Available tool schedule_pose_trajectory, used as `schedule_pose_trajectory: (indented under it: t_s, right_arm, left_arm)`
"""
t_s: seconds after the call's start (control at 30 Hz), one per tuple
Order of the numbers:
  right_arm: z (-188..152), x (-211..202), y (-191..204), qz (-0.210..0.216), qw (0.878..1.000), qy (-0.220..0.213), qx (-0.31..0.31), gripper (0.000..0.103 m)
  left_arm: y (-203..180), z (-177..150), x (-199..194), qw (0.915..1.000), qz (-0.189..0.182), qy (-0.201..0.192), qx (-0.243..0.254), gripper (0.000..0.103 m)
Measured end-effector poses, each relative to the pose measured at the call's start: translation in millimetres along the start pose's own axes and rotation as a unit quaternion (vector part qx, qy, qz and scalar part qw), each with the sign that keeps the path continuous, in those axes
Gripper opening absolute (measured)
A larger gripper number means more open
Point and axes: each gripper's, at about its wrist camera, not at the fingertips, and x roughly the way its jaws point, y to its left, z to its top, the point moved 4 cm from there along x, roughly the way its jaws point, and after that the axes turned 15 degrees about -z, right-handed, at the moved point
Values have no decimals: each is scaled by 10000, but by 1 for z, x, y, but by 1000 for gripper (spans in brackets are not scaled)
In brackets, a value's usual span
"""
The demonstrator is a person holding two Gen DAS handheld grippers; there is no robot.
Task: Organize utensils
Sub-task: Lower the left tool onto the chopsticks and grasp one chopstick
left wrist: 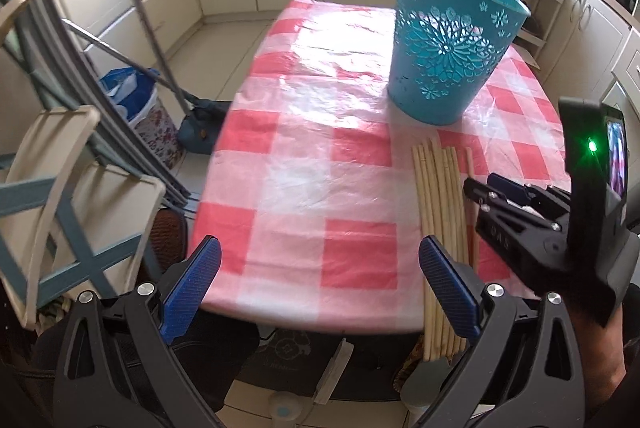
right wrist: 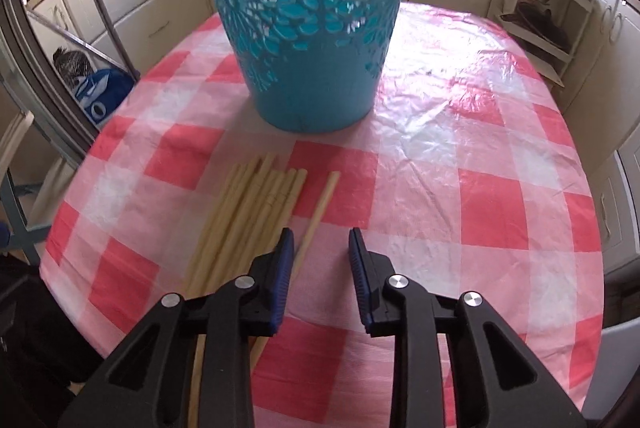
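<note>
checked table w/ teal basket & chopsticks

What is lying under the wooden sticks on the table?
Under the wooden sticks lies only the checked tablecloth. Their near ends overhang the table edge; the table itself is covered.

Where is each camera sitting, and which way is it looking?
Left wrist view: sits on the left tongs, looking down across the checked table; its own open blue fingers show, plus the right tongs beside the chopsticks.
Right wrist view: sits on the right tongs, looking down toward the teal basket; its fingers stand partly closed, nothing between them.
Both views share the basket, chopsticks and table.
</note>
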Motion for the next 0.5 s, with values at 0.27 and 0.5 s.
schedule_pose_trajectory:
  t_s: [0.27, 0.5]
  right_arm:
    - [-3, 0, -4, 264, 9993, -44, -274, 14]
    - [-8, -2, -18, 577, 9982, 148, -78, 13]
  left_arm:
    - [-23, 24, 55, 9988, -424, 236, 43, 95]
    - [-22, 35, 89, 9993, 28, 361, 124, 94]
